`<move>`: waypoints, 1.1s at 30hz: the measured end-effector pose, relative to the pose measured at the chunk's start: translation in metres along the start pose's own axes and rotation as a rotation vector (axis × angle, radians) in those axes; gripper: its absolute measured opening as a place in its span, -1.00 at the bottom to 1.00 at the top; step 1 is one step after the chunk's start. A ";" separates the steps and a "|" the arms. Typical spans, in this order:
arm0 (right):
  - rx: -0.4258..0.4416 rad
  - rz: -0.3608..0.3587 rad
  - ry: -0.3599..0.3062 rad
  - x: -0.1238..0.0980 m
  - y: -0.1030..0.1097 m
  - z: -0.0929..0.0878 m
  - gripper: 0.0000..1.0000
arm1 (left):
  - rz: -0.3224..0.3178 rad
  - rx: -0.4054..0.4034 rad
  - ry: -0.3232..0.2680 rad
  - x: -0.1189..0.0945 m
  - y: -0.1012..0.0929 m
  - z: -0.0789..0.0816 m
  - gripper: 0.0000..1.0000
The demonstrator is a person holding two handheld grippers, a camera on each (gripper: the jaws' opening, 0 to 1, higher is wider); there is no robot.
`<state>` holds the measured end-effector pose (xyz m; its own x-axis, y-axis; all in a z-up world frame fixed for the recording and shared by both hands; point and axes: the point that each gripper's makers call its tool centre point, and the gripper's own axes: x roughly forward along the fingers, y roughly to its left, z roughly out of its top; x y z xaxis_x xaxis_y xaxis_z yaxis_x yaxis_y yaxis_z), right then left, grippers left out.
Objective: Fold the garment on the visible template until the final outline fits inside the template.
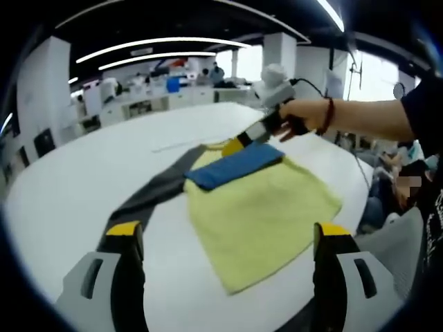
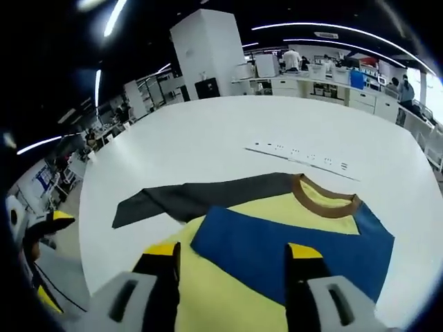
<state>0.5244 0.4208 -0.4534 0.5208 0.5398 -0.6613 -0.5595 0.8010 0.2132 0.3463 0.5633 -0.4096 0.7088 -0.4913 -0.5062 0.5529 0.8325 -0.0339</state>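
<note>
Showing a yellow, blue and grey knitted garment point(image 1: 259, 207) lying flat on a round white table point(image 1: 76, 180), with two yellow-tipped grey grippers near it.

Left gripper view, left to right: the garment's dark grey sleeve point(image 1: 156, 190) stretches toward the left jaw, the blue folded part point(image 1: 235, 166) lies over the yellow body, and the right gripper point(image 1: 237, 144), held by a person's hand point(image 1: 308, 116), meets the garment's far edge at the collar; whether it grips the cloth cannot be told there. The left gripper point(image 1: 228, 242) hangs above the near hem, jaws spread wide, holding nothing. Right gripper view, left to right: the grey sleeve point(image 2: 201, 197), then the blue part point(image 2: 291, 252) below the brown ribbed collar point(image 2: 325, 200). The right gripper point(image 2: 232, 266) has its jaws parted over the blue cloth, with cloth showing between them. A thin white strip with dark marks point(image 2: 301, 155) lies on the table beyond the collar.
</note>
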 end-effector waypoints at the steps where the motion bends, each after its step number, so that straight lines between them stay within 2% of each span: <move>1: 0.001 -0.005 -0.002 -0.003 -0.002 -0.001 0.25 | -0.002 0.000 0.001 0.000 -0.001 0.000 0.98; 13: 0.014 -0.061 -0.009 -0.051 -0.029 -0.021 0.34 | -0.012 0.017 0.001 0.000 -0.004 0.003 0.98; 20: 0.054 -0.077 -0.020 -0.077 -0.042 -0.035 0.40 | -0.010 0.021 0.000 0.000 -0.002 0.004 0.98; 33: 0.051 -0.145 -0.004 -0.122 -0.064 -0.073 0.42 | 0.016 0.008 0.004 -0.003 0.011 0.002 0.98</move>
<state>0.4491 0.2849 -0.4388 0.5965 0.4188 -0.6847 -0.4447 0.8826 0.1524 0.3510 0.5733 -0.4067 0.7161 -0.4769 -0.5097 0.5448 0.8383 -0.0190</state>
